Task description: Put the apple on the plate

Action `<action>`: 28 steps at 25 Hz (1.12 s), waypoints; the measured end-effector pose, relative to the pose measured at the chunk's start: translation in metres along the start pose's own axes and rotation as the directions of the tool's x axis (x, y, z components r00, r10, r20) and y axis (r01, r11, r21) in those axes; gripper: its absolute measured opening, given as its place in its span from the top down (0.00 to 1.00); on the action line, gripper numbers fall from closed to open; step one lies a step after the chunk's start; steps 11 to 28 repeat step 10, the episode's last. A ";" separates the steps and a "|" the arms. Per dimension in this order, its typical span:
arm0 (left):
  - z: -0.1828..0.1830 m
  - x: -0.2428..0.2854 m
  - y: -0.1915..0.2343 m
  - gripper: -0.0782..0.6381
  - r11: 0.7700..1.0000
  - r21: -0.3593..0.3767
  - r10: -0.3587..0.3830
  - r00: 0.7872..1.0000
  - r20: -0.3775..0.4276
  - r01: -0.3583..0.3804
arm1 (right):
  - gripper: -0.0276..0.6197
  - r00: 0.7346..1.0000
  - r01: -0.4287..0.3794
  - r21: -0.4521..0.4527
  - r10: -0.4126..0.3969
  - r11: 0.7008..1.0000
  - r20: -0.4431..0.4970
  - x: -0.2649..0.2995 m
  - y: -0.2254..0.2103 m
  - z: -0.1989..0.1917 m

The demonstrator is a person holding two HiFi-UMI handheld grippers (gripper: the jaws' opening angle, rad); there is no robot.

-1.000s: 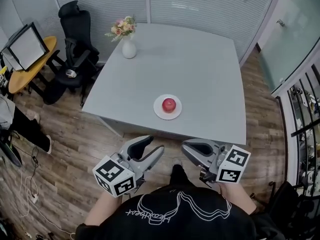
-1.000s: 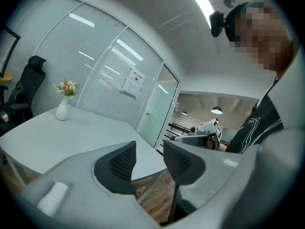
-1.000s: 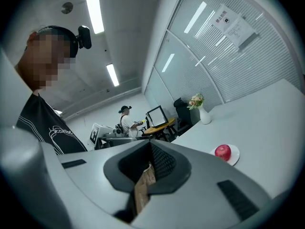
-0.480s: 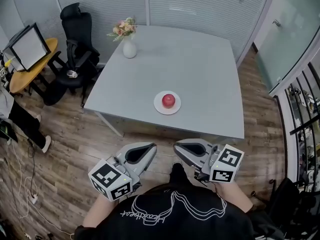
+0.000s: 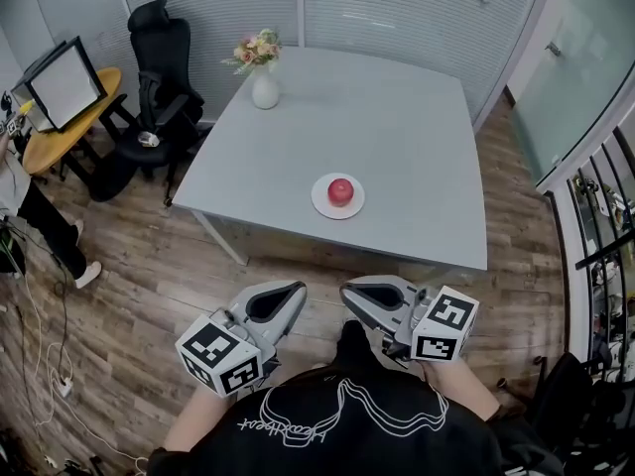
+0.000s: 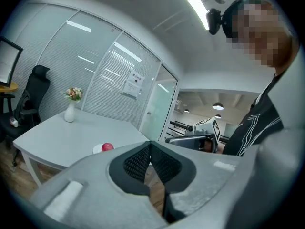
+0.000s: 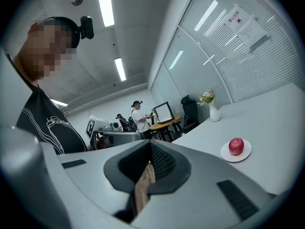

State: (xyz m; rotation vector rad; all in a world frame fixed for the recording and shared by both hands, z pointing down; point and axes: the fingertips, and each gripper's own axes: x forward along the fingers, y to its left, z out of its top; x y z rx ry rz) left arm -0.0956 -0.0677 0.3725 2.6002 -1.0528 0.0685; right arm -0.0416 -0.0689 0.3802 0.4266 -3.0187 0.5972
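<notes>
A red apple sits on a small white plate near the front edge of the grey table. Both grippers hang over the wooden floor, close to the person's chest and well short of the table. My left gripper is shut with nothing in it, and so is my right gripper. In the left gripper view the apple shows small beyond the shut tips. In the right gripper view the apple rests on the plate, far to the right of the shut tips.
A white vase of flowers stands at the table's far left corner. Black office chairs and a round wooden table with a monitor lie to the left, where a person stands. Glass walls bound the right side.
The left gripper's jaws have closed on nothing. Both grippers have drawn back toward the person's body, away from the table edge. The apple and plate have not moved.
</notes>
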 end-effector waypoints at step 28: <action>-0.013 -0.015 -0.017 0.87 1.000 -0.019 -0.004 1.000 0.001 0.004 | 0.95 1.000 -0.006 0.005 0.006 1.000 -0.014 -0.002 0.019 -0.014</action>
